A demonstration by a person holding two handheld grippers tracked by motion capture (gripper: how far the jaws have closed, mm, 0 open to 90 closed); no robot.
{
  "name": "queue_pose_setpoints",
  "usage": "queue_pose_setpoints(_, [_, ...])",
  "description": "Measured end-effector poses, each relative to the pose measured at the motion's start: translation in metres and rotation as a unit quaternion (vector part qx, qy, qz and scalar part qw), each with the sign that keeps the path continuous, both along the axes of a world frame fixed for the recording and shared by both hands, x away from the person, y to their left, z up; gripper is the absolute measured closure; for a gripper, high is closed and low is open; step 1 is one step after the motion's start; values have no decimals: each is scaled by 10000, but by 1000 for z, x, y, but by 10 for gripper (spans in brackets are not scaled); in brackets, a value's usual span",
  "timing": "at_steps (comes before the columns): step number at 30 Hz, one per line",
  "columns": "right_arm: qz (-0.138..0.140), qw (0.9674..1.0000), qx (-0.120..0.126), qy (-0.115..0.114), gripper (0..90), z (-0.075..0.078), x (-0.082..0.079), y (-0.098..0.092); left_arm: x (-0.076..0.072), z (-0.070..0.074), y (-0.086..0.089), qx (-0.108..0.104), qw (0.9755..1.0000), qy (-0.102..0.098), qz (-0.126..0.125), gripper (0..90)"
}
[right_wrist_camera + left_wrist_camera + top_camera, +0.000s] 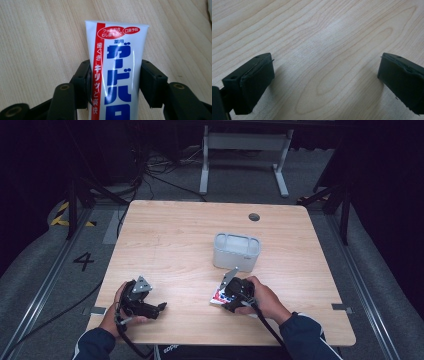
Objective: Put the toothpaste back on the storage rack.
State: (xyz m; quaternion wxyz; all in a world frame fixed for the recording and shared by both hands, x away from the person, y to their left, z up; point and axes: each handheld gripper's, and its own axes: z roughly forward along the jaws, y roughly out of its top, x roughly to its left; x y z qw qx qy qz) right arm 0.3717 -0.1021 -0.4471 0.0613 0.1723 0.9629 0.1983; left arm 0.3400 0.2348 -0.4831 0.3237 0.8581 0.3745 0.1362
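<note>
A white toothpaste tube [117, 45] with a red stripe and blue lettering lies flat on the wooden table [175, 235]. My right gripper [115, 80] straddles it, one black pad against each long edge, shut on the tube. In the high view the tube [218, 296] sticks out to the left of the right gripper [225, 298], just in front of the container. My left gripper [161, 308] rests near the table's front left, held low. Its jaws stand wide apart over bare wood in the left gripper view [325, 80], with nothing between them.
A pale grey oblong container [237, 251] stands open-topped at mid-table, just beyond the right hand. A round cable hole [254, 217] sits near the far edge. Beyond the table are a white desk frame [245, 150] and floor cables.
</note>
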Motion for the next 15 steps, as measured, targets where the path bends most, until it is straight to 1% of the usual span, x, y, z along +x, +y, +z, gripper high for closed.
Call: queue_pose_setpoints(15, [25, 9999, 111, -69, 552, 4, -3, -3, 0, 0, 0, -1, 10000, 4, 2, 12])
